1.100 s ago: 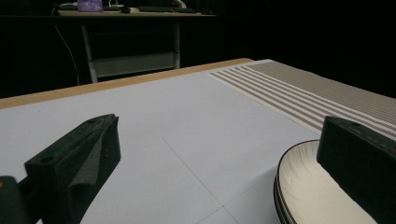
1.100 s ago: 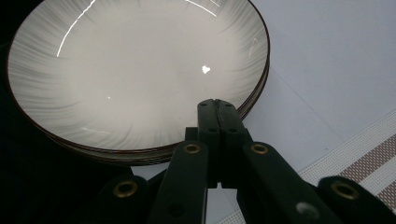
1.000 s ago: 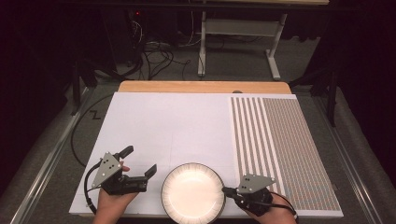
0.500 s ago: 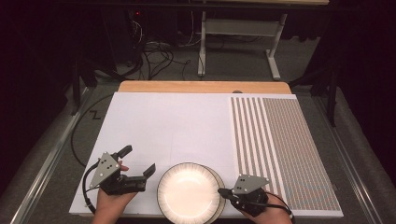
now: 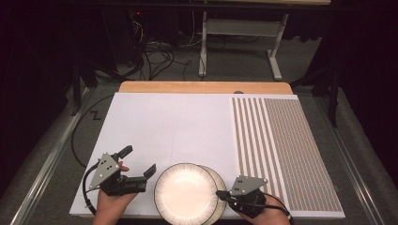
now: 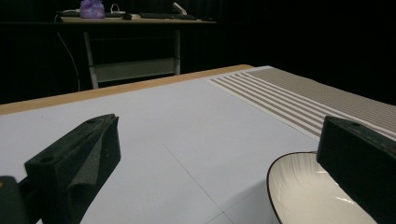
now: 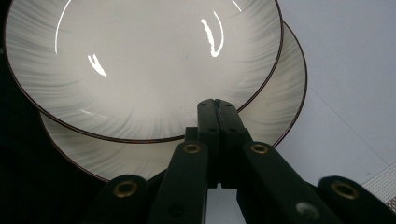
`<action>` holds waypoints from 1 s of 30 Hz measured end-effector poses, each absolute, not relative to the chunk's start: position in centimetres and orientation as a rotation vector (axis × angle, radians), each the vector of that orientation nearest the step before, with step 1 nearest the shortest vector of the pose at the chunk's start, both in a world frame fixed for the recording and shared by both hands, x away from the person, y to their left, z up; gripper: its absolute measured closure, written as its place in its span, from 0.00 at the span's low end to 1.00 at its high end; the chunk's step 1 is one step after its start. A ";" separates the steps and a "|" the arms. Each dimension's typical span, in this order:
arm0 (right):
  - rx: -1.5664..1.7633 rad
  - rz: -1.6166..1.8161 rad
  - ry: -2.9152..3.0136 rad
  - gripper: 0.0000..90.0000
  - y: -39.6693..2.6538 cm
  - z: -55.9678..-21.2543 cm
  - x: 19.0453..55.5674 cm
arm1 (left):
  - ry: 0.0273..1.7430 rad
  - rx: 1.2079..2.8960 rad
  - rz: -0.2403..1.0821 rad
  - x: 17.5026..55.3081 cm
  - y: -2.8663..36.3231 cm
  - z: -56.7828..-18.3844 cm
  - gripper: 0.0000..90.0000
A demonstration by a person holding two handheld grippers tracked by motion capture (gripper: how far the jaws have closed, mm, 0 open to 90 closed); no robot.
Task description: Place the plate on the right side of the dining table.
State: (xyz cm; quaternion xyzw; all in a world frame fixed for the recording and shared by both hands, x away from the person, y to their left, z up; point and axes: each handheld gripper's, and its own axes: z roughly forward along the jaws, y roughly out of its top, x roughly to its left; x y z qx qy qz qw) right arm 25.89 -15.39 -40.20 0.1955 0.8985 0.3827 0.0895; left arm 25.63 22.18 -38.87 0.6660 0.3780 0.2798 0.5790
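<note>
Up top, plate (image 7: 140, 60) rim between closed right jaws.

I slid the upper plate (image 5: 184, 194) leftward off the lower plate (image 5: 217, 187), so the two now overlapped only partly, and my right gripper (image 5: 224, 194), clamped at the rim, moved left with it.

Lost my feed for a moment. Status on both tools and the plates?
Right tool shut on top plate rim. Left tool open, beside it. Top plate overlaps bottom plate, offset. White mat ahead bare.
</note>
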 end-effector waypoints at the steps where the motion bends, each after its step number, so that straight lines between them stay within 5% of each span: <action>1: 0.586 1.141 2.672 1.00 -15.4 -40.2 25.9 | 0.884 1.558 0.654 25.6 22.2 -38.9 0.00; 30: 0.591 1.144 2.679 1.00 -15.4 -40.3 26.1 | 0.886 1.549 0.652 25.6 22.2 -38.8 0.00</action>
